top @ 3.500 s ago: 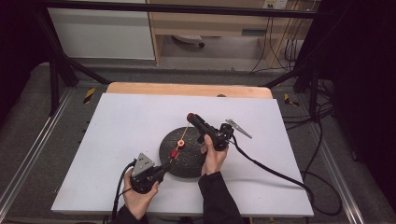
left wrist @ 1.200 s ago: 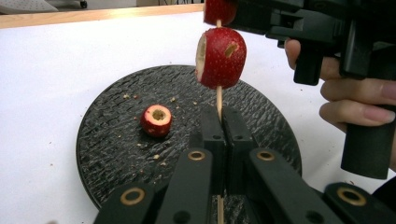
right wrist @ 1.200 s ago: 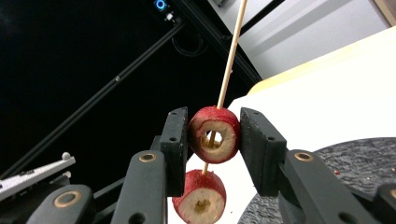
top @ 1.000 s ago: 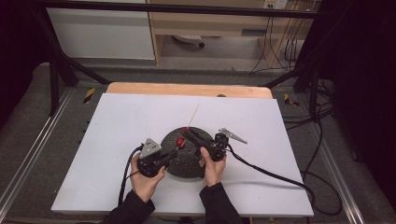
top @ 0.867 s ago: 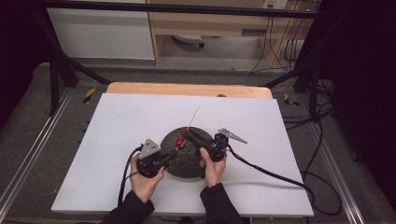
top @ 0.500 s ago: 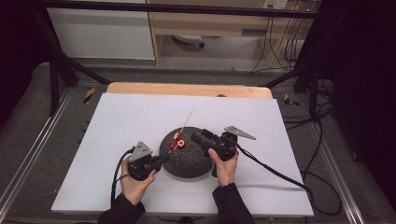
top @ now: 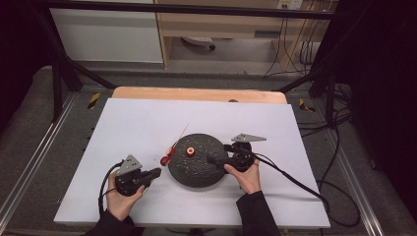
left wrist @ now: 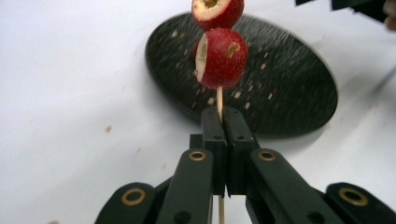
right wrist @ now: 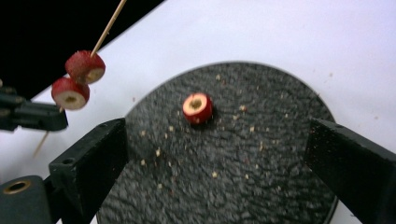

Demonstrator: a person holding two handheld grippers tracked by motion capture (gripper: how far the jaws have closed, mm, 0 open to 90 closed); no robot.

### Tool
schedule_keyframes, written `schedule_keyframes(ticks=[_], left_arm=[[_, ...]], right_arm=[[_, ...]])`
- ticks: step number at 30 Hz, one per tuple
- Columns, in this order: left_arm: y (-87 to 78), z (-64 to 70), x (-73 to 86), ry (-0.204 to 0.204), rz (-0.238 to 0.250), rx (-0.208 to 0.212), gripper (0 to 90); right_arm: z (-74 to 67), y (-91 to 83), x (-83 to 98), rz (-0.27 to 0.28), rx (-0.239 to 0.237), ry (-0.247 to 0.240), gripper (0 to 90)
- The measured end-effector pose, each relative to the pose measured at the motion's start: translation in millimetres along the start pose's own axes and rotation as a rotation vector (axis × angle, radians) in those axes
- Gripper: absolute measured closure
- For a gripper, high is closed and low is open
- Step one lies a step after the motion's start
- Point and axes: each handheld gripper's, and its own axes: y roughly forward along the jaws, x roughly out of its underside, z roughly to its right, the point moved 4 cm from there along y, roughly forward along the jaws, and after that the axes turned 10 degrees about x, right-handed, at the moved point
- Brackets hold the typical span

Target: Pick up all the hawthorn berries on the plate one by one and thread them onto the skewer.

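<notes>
A person seated at a white-covered table works two handheld claws. The left gripper has its black jaws pinched tight on a thin wooden skewer, which rises straight ahead of the jaws and carries two round red cored fruit pieces, one just above the grip and a second stacked beyond it. In the high view, this left gripper sits to the left of a round, rough black stone-like plate, with the skewer's bare tip slanting up and away over the table. The right gripper stands wide, its jaws having just been opening, with nothing between them; ahead of it, near the middle of the plate, lies a third red cored fruit piece, resting loose among pale crumbs. The likely next step is picking up that loose piece and threading it on. Risks, as a judgement: the piece is small and round, so jaws closing off-centre could roll it away or crush it; the hole faces upward and sideways, so a poor grip would leave it misaligned with the skewer tip; and the thin skewer could bend or slip in the left jaws under pushing force, letting the two threaded pieces slide. Nothing blocks the right gripper's path to the fruit. Black cables trail behind both hands, and a wooden board edge lies beyond the sheet.
</notes>
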Motion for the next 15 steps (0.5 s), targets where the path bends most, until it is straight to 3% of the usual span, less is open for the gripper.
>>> schedule_keyframes(ticks=[8,15], left_arm=[[-11.8,-7.8,13.8,0.014,-0.038,-0.003,88.9],[-16.2,-10.0,20.7,0.023,-0.049,0.007,88.9]], right_arm=[[0.6,1.8,0.2,-0.125,0.021,-0.095,4.8],[-6.2,7.9,-10.1,-0.197,0.036,-0.164,4.6]])
